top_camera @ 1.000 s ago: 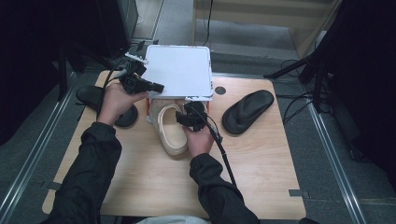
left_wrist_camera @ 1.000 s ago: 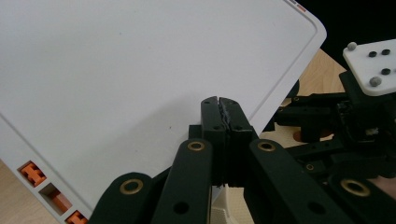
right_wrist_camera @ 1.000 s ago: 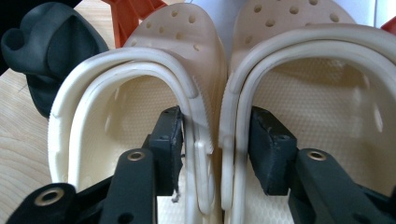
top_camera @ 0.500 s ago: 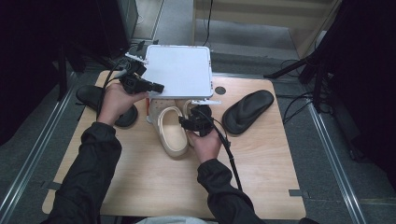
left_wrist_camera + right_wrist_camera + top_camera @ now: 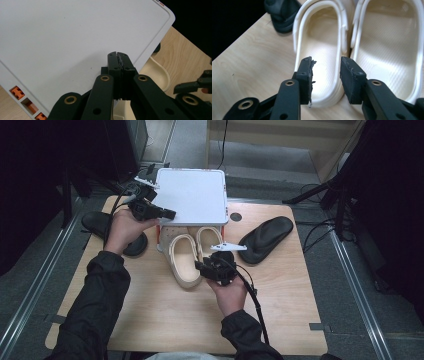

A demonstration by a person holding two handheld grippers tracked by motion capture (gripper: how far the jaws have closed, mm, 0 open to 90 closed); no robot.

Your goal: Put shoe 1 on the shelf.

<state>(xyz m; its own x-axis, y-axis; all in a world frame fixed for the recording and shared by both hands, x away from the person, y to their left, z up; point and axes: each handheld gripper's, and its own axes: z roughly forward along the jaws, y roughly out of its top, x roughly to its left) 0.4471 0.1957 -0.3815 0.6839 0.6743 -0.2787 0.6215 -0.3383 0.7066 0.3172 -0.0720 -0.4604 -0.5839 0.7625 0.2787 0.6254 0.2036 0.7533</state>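
Two cream clogs [image 5: 184, 262] [image 5: 207, 237] lie side by side at the table's middle, toes tucked under a white box lid [image 5: 192, 195]. My right gripper [image 5: 198, 266] is open at the heel of the left clog [image 5: 322, 37], jaws level with its rim and apart from it; the second clog [image 5: 392, 50] lies beside it. My left gripper [image 5: 170, 213] is shut, its tips [image 5: 117, 53] against the near edge of the white lid [image 5: 62, 37], with nothing seen between the jaws. A cream clog [image 5: 157, 72] shows beneath that edge.
A black sandal [image 5: 265, 237] lies right of the clogs. Two more black sandals [image 5: 100, 222] [image 5: 136, 245] sit at the left by my left hand; one [image 5: 282, 15] shows beyond the clogs. The wooden table [image 5: 165, 320] has open room near the person.
My right gripper has drawn back toward the near edge, uncovering the second clog's heel. The left gripper and the white lid have stayed put.
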